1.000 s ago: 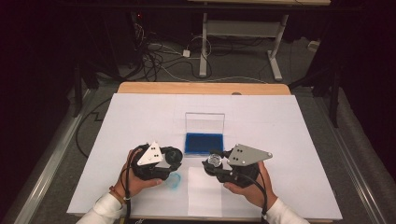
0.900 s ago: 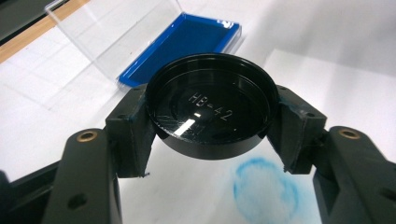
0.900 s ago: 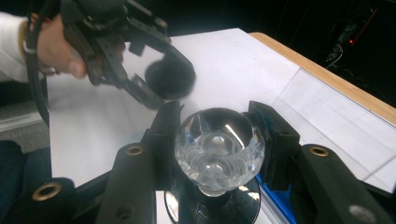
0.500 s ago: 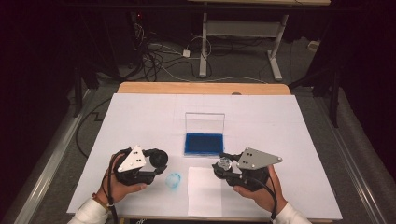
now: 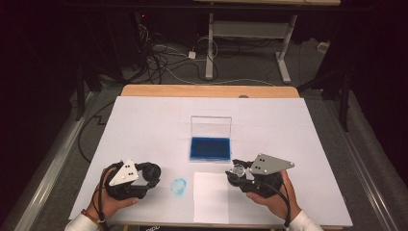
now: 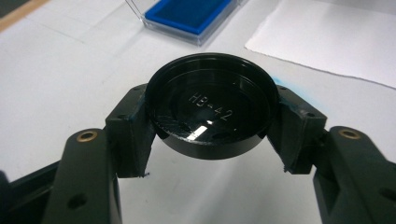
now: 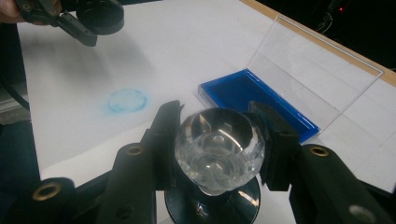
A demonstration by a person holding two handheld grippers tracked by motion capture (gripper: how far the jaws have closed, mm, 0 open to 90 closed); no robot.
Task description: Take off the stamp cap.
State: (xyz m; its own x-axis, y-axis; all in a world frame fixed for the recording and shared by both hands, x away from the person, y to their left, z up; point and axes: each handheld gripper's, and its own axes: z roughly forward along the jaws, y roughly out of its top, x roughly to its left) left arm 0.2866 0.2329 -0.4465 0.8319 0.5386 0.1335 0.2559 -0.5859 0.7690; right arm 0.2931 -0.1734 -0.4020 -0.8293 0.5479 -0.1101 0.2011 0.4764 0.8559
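— Since half a second ago we have pulled both hands further apart: our left gripper (image 5: 153,172) went a little more to the left and toward our edge of the table (image 5: 144,120), and our right gripper (image 5: 235,172) moved a bit to the right. What is between the fingers on your side?

— We see in the left gripper view a black round cap (image 6: 210,112), with letters stamped inside. It sits between the two fingers (image 6: 133,133), one on each side of its rim, so the jaws are closed on it and stand only as far apart as the cap is wide. The cap is lifted a little over the white table. And the right?

— In the right gripper view the jaws are pressed on a clear glass knob (image 7: 218,147), again one finger (image 7: 163,135) on each side. Under the knob we see a round black base (image 7: 212,205).

— Where are the other things?

— A faint blue ring mark (image 5: 178,186) lies on the table between our two grippers, just beside a white paper sheet (image 5: 210,197). Behind the sheet stands the blue ink pad (image 5: 210,148), with its clear lid (image 5: 210,127) open and upright.
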